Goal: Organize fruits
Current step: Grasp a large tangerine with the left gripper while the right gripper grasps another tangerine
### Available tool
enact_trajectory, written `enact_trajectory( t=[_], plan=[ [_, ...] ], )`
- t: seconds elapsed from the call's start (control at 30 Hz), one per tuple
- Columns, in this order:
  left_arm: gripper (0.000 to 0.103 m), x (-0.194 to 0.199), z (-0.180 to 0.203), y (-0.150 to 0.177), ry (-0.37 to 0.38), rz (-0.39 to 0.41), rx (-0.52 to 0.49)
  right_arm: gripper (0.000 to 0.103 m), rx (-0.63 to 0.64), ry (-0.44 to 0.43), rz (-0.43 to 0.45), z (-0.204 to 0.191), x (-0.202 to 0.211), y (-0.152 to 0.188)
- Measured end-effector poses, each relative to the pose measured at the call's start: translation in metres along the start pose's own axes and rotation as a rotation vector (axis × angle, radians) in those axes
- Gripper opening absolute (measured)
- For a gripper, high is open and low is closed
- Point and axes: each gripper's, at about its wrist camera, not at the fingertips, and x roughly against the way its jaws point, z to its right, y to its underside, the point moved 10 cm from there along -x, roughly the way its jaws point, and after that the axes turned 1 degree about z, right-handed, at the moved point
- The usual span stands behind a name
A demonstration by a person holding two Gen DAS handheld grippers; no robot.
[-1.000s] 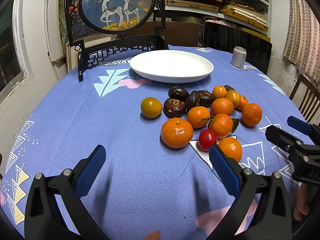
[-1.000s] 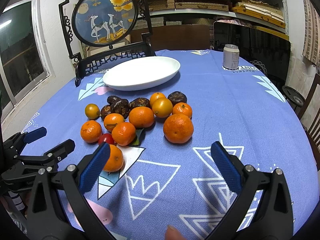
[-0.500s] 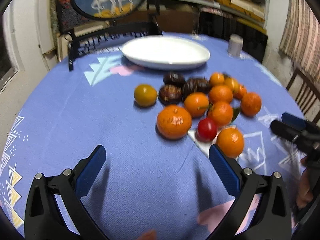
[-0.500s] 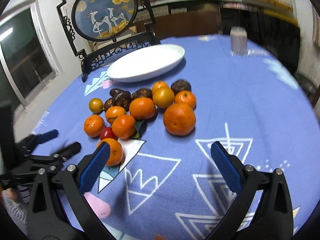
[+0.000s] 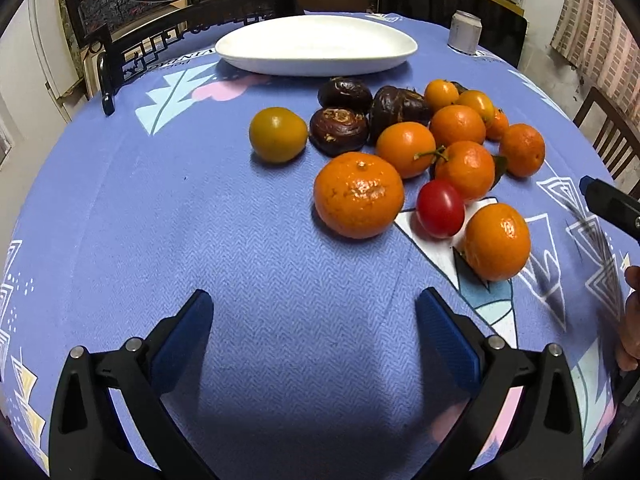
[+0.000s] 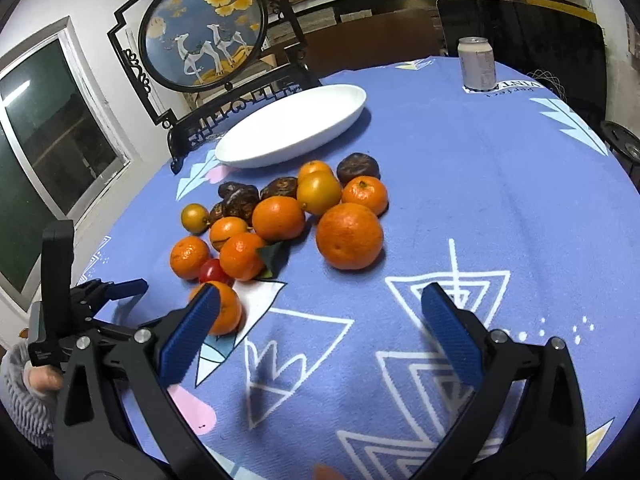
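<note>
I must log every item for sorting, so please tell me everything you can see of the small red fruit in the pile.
The small red fruit is round, smooth and glossy, like a cherry tomato, with no stem showing. It lies on the blue patterned tablecloth at the near edge of the pile, between three oranges: a large one, a stemmed one behind it and one nearer the camera. It looks in contact with them. No claw touches it.

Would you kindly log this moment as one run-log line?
left gripper: open, empty | right gripper: open, empty | fruits: on tablecloth | plate: empty
</note>
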Motion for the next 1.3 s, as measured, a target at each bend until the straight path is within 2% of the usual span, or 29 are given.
enact_trajectory(
  t=[0.13, 0.2, 0.27, 0.33, 0.43, 0.53, 0.6, 0.67, 0.73, 0.83, 0.93, 1.07, 1.2, 1.23, 1.3],
  plan=[
    [0.102, -0.003, -0.001, -0.006, 0.001, -0.006, -0.001, 0.101, 0.001, -0.028, -0.009, -0.003, -0.001, -0.001],
    [0.102, -0.003, 0.001, -0.015, 0.012, 0.025, -0.028, 0.101, 0.011, -0.038, -0.020, -0.006, 0.000, -0.003],
    [0.102, 0.001, 0.000, -0.029, -0.031, 0.075, -0.074, 0.101, 0.040, -0.041, -0.053, -0.010, -0.002, -0.006],
    [0.102, 0.004, 0.002, -0.039, -0.034, 0.109, -0.093, 0.101, 0.120, 0.003, -0.081, -0.012, -0.006, -0.015],
    [0.099, 0.006, 0.010, -0.050, 0.011, 0.142, -0.105, 0.101, 0.235, 0.098, -0.049, -0.007, -0.013, -0.034],
    [0.093, -0.001, 0.019, -0.051, 0.049, 0.150, -0.125, 0.101, 0.197, 0.072, -0.038, 0.000, -0.022, -0.040],
    [0.089, 0.001, 0.021, -0.051, 0.073, 0.161, -0.123, 0.097, 0.153, 0.042, -0.020, 0.004, -0.027, -0.039],
    [0.084, 0.001, 0.019, -0.052, 0.103, 0.168, -0.104, 0.083, 0.145, 0.050, -0.032, 0.011, -0.036, -0.032],
    [0.079, -0.002, 0.018, -0.053, 0.135, 0.164, -0.080, 0.073, 0.137, 0.019, -0.065, 0.010, -0.041, -0.030],
    [0.070, -0.002, 0.017, -0.054, 0.169, 0.162, -0.061, 0.073, 0.143, 0.025, -0.072, 0.011, -0.045, -0.027],
    [0.049, -0.004, 0.020, -0.054, 0.185, 0.159, -0.066, 0.073, 0.171, 0.037, -0.064, 0.006, -0.048, -0.027],
    [0.049, -0.006, 0.021, -0.054, 0.192, 0.154, -0.070, 0.073, 0.195, 0.060, -0.052, 0.004, -0.051, -0.031],
    [0.047, -0.005, 0.021, -0.053, 0.200, 0.154, -0.069, 0.071, 0.175, 0.074, -0.076, 0.011, -0.059, -0.030],
    [0.047, -0.005, 0.021, -0.053, 0.201, 0.154, -0.068, 0.068, 0.166, 0.068, -0.086, 0.012, -0.060, -0.029],
    [0.047, -0.004, 0.021, -0.051, 0.203, 0.155, -0.067, 0.050, 0.154, 0.059, -0.105, 0.014, -0.064, -0.026]
  ],
)
